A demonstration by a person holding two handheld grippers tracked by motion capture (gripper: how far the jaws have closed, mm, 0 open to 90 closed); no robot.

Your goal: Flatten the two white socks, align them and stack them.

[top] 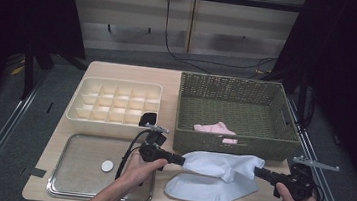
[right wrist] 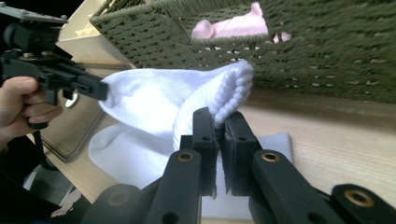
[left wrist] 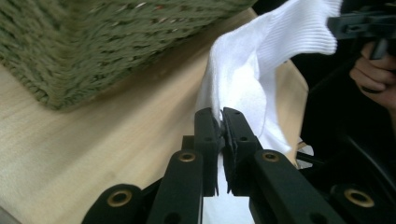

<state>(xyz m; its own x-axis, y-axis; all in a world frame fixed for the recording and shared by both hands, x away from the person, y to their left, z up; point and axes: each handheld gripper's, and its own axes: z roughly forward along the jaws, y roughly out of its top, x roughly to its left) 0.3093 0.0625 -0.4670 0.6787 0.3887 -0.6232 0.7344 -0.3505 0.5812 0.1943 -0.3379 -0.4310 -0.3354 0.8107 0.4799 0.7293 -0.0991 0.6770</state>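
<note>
A white sock (top: pixel 220 164) hangs stretched between my two grippers just above the table, in front of the basket. My left gripper (top: pixel 183 160) is shut on its left end; in the left gripper view the jaws (left wrist: pixel 221 122) pinch the sock's (left wrist: pixel 243 79) thin fabric. My right gripper (top: pixel 258 171) is shut on the other end, and the right gripper view has its jaws (right wrist: pixel 220 122) clamped on the ribbed cuff of the sock (right wrist: pixel 149 98). A second white sock (top: pixel 202 189) lies flat on the table underneath.
A woven green basket (top: pixel 212 145) behind the socks holds a pink sock (top: pixel 215 128). A cream divided organizer (top: pixel 116 101) sits at the left with a black item (top: pixel 148 119) in its near right cell. A metal tray (top: pixel 79 160) in front carries a small white disc (top: pixel 107 165).
</note>
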